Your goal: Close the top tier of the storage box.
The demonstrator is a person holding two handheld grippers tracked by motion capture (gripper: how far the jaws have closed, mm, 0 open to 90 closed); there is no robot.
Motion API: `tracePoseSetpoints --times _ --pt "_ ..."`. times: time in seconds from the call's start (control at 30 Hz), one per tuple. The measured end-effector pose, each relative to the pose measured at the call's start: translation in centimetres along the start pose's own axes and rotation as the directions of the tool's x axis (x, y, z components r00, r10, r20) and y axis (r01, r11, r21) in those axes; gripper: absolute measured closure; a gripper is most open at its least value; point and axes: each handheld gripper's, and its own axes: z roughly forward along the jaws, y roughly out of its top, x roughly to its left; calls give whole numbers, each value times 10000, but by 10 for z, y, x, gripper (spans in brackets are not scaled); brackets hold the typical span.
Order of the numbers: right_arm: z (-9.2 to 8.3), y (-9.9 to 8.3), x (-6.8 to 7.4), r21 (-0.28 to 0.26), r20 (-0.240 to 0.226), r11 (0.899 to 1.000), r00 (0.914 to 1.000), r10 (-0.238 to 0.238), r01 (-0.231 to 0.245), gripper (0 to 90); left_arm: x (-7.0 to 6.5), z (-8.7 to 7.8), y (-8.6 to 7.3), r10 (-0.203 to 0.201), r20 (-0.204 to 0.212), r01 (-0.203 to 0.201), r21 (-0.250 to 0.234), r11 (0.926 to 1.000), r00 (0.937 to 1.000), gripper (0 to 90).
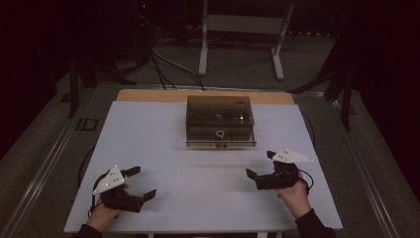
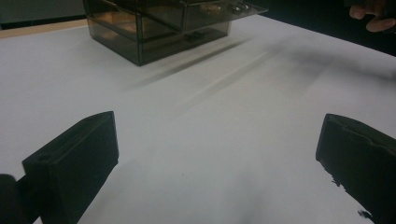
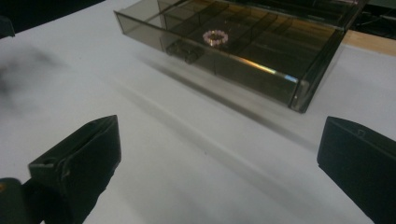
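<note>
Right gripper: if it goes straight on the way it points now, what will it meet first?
Probably the smoky clear box, at its front wall. The right gripper is open, with bare table before it. Depth is uncertain.

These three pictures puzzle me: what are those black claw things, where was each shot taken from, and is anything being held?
No robot here: a person holds a hand tool with two black jaws in each hand. In the high view, taken from above the person's side, the left gripper and the right gripper rest low over the white table, both open and empty. The other two pictures come from small cameras riding on each tool, looking out between its own jaws. Farther back on the table stands a smoky transparent organiser box with drawers. The right gripper view shows its bottom drawer pulled out, divided into compartments, with a small pink bead bracelet lying in one. Nothing is held yet.
</note>
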Motion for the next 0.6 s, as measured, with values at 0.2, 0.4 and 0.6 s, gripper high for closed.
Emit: tracePoseSetpoints --times 0.2,0.4,0.6 --pt "6 8 5 -94 179 9999 9998 -100 102 0 0 0 0 -38 -10 38 -12 10000 10000 0" --pt "10 13 10 -329 517 9995 9987 44 -27 0 0 0 0 -26 1 26 -18 10000 10000 0" --pt "17 16 14 -304 759 9995 9971 24 -1 0 0 0 0 -20 5 20 -14 10000 10000 0"
